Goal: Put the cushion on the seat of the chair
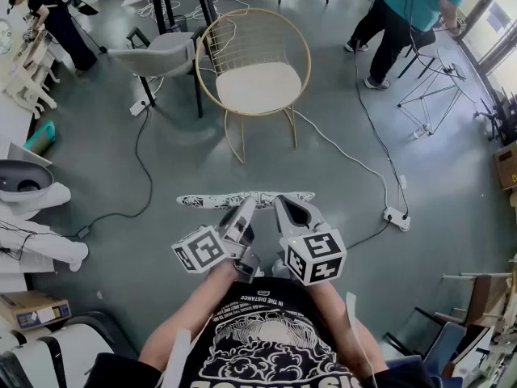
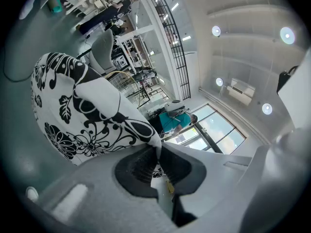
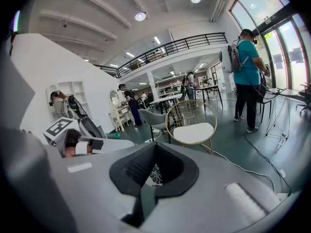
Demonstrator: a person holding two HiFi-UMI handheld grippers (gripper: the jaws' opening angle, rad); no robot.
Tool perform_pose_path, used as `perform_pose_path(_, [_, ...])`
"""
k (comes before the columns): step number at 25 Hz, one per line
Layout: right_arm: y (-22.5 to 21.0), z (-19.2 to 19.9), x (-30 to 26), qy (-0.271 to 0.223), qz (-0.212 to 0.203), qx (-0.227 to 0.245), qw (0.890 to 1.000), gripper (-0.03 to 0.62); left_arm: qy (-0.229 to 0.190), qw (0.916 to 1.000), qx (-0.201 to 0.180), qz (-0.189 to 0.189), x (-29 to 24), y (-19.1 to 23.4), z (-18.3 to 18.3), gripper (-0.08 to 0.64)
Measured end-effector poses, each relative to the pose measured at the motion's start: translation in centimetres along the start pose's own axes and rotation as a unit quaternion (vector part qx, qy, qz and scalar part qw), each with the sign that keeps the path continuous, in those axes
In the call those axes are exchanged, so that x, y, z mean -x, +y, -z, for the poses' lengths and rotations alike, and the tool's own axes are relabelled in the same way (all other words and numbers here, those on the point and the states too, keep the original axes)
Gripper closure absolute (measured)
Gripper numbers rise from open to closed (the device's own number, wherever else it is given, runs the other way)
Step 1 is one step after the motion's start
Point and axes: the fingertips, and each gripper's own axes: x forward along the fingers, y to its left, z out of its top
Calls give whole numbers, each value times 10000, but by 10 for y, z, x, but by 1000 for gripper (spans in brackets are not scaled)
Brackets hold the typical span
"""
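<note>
1. Two hand-held grippers carry one load. At the far left of the head view, a person in dark clothes (image 1: 56,14) is small, cut by the frame's corner and hard to make out
2. Just right of them, a grey padded chair with black legs (image 1: 161,55) stands close beside the gold one
3. Left gripper (image 1: 245,207) (image 2: 158,150) is clenched on the black-and-white floral fabric cushion (image 1: 206,200) (image 2: 82,110). Its dark ribbed pads (image 2: 138,161) pinch a folded edge. In the left gripper view the cloth bulges up and to the left of the bite, hiding much of the round gold wire chair with a cream seat (image 2: 127,84)
4. From the head view the cushion appears only edge-on, as a thin patterned strip held level in the air, so its broad faces are hidden. The left gripper view shows black flowers, leaves and scrolls on white
5. Beyond the strip the gold chair (image 1: 254,86) stands on the grey floor (image 1: 97,168), well apart from the cushion
6. Right gripper (image 1: 292,206) (image 3: 155,152) grasps the strip further right. In the right gripper view only a sliver of floral print (image 3: 154,174) shows between its pads, and the gripper body hides the rest. The gold chair (image 3: 193,132) shows whole ahead
7. At the top right, a person in a teal shirt (image 1: 408,2) is cut off by the head view's upper edge
</note>
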Motion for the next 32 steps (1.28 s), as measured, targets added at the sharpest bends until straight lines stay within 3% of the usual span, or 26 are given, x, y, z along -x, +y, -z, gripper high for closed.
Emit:
perform_pose_path(13, [-10,-2,3,-18,46,-73,10000,592,-1,10000,81,-24,-7,0,2,545])
perform_pose_path(32, [-102,-52,-71,174,-601,-187,9979,592,-293,9975,107,-640,-112,19,-29,545])
